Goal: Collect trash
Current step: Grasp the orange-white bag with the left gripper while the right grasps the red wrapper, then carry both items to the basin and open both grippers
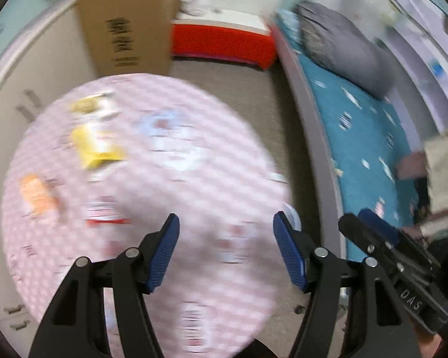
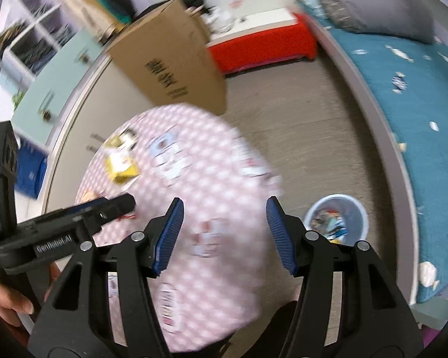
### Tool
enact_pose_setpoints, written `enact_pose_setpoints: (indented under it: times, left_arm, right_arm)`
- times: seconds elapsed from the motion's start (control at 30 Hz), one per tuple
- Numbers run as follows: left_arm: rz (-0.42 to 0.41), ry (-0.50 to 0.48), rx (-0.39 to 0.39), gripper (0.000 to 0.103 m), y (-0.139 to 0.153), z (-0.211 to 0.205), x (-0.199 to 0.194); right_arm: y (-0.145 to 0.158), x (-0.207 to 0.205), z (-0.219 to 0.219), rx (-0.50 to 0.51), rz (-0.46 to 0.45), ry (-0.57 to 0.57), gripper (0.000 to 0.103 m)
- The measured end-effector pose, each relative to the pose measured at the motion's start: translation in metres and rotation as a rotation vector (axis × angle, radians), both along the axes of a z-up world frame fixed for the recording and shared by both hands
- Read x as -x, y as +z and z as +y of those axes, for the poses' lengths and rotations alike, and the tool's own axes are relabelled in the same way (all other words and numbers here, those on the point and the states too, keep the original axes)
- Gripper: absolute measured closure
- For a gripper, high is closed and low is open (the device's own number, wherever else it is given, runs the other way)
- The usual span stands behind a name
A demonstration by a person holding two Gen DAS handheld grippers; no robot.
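Both the left hand-held gripper (image 1: 225, 235) and the right hand-held gripper (image 2: 224, 226) are spread, empty; the crumpled yellow paper wrapper (image 1: 94, 146) near the surface's far-left edge looks light and crushable — pinch a raised fold.

**Round tabletop between cabinets and bed**

Wrappers (image 2: 121, 165) lie scattered toward the tabletop's (image 2: 212, 185) far-left edge. Cardboard box (image 2: 170, 65) stands on the floor just behind the far edge. Cabinets (image 2: 71, 89) run along the left; bed (image 2: 418, 95) along the right, pillow (image 2: 370, 3) at its far end. Bin (image 2: 337, 219) sits on the floor between the tabletop's right edge and the bed, trash inside.
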State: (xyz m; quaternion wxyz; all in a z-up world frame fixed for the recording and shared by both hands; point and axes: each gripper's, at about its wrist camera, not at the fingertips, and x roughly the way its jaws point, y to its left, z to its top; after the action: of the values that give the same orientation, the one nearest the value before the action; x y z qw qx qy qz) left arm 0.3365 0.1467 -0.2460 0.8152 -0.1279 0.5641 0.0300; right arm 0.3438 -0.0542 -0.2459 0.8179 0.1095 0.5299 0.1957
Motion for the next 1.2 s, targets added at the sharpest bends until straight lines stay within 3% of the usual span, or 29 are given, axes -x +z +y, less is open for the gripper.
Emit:
enact_pose_setpoints:
  times: [0.23, 0.3, 0.47, 0.73, 1.0, 1.07, 1.13, 1.2]
  left_arm:
    - [-0.007, 0.172, -0.083, 0.038, -0.009, 0.121, 0.026]
    - [0.014, 0.221, -0.085, 0.032, -0.016, 0.151, 0.03]
    - [0.087, 0.286, -0.044, 0.03, -0.041, 0.205, 0.03]
    - [0.207, 0.27, -0.023, 0.029, -0.087, 0.231, 0.021]
    - [0.218, 0.21, 0.008, 0.03, -0.106, 0.237, 0.009]
    - [0.223, 0.196, 0.031, 0.038, -0.111, 0.236, 0.006]
    - [0.242, 0.18, 0.061, 0.055, -0.118, 0.23, 0.002]
    - [0.238, 0.178, 0.055, 0.06, -0.123, 0.226, 0.004]
  right_arm:
    - [-0.029, 0.014, 0.109, -0.005, 0.04, 0.081, 0.046]
    - [-0.037, 0.016, 0.133, 0.005, 0.045, 0.099, 0.045]
    - [-0.054, 0.017, 0.182, 0.038, 0.056, 0.142, 0.041]
    - [-0.083, 0.011, 0.232, 0.103, 0.079, 0.234, 0.04]
    - [-0.105, 0.007, 0.264, 0.172, 0.076, 0.321, 0.039]
    - [-0.109, 0.006, 0.267, 0.191, 0.07, 0.334, 0.039]
    - [-0.11, 0.006, 0.27, 0.207, 0.045, 0.35, 0.039]
    - [-0.11, 0.007, 0.273, 0.22, 0.029, 0.363, 0.049]
